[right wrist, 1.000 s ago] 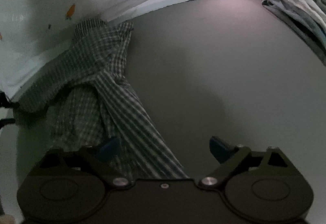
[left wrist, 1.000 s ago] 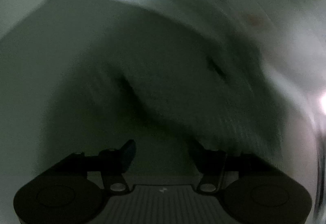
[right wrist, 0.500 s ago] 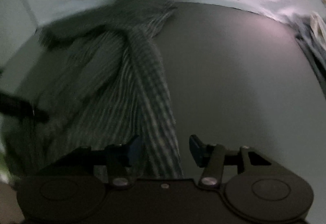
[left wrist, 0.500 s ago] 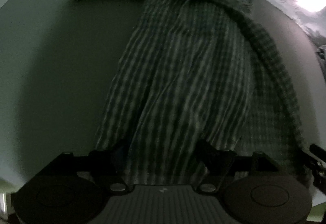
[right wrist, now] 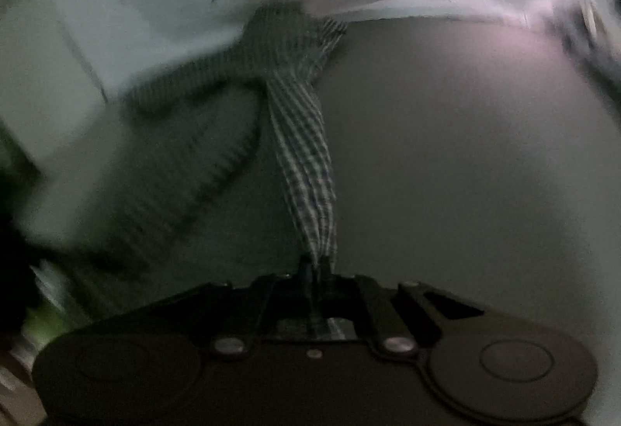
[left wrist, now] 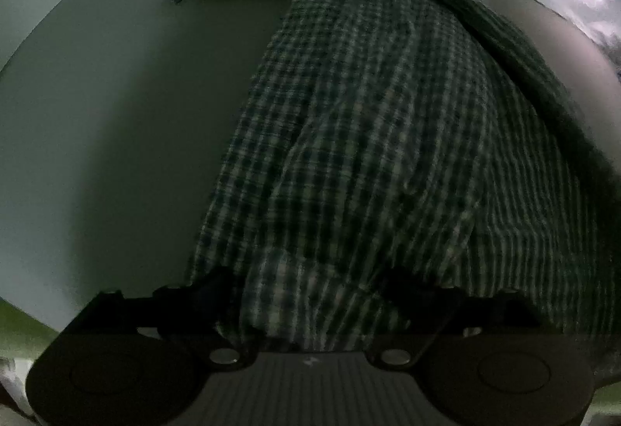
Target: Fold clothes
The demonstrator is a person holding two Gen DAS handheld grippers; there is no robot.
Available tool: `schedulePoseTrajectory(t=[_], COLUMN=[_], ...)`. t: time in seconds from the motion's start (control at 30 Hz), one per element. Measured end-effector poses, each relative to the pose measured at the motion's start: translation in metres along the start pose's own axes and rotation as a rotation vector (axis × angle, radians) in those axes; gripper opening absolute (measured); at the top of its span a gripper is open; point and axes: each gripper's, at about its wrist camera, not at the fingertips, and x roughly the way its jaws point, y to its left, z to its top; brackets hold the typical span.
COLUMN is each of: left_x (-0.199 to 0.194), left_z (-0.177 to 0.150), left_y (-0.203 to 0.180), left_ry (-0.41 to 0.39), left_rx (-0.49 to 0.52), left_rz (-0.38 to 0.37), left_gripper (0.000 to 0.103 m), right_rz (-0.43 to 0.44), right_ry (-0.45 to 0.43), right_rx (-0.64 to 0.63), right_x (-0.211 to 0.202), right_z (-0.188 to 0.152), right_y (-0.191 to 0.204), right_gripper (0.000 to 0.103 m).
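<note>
Green-and-white checked cotton shirt lies crumpled on the grey table, just ahead of both tools. Right gripper pinches one narrow strip of it; left gripper is opening, with cloth between the jaws. Better grasp a hem corner before any pull.

bare worktop lies open on my right; the checked shirt blocks my left tongs' way ahead.
</note>
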Motion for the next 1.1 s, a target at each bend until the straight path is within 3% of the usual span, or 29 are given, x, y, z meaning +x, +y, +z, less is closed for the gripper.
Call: schedulePoseTrajectory(t=[0.13, 0.23, 0.43, 0.67, 0.87, 1.0, 1.1], left_x=[-0.001, 0.002, -0.003, -0.036, -0.052, -0.041, -0.042], left_z=[0.000, 0.002, 0.001, -0.030, -0.034, -0.027, -0.030], left_y=[0.004, 0.008, 0.019, 0.057, 0.092, 0.100, 0.107], left_ry=[0.012, 0.022, 0.058, 0.092, 0.040, 0.054, 0.061], left_rx=[0.018, 0.052, 0.073, 0.058, -0.025, -0.114, -0.163], left_rz=[-0.013, -0.038, -0.118, -0.294, -0.315, -0.311, -0.308], left_gripper=[0.092, 0.096, 0.097, 0.096, 0.097, 0.097, 0.097], right_rz=[0.253, 0.331, 0.287, 0.246, 0.167, 0.169, 0.186], right_ry=[-0.061, -0.094, -0.002, 0.112, 0.210, 0.217, 0.187], right_rx=[0.375, 0.483, 0.446, 0.336, 0.380, 0.411, 0.438], right_x=[-0.004, 0.000, 0.027, 0.079, 0.115, 0.103, 0.087], right_z=[-0.001, -0.006, -0.021, -0.039, -0.060, -0.066, -0.068], right_y=[-0.022, -0.017, 0.033, 0.094, 0.106, 0.103, 0.093], right_gripper=[0.002, 0.002, 0.002, 0.003, 0.012, 0.024, 0.025])
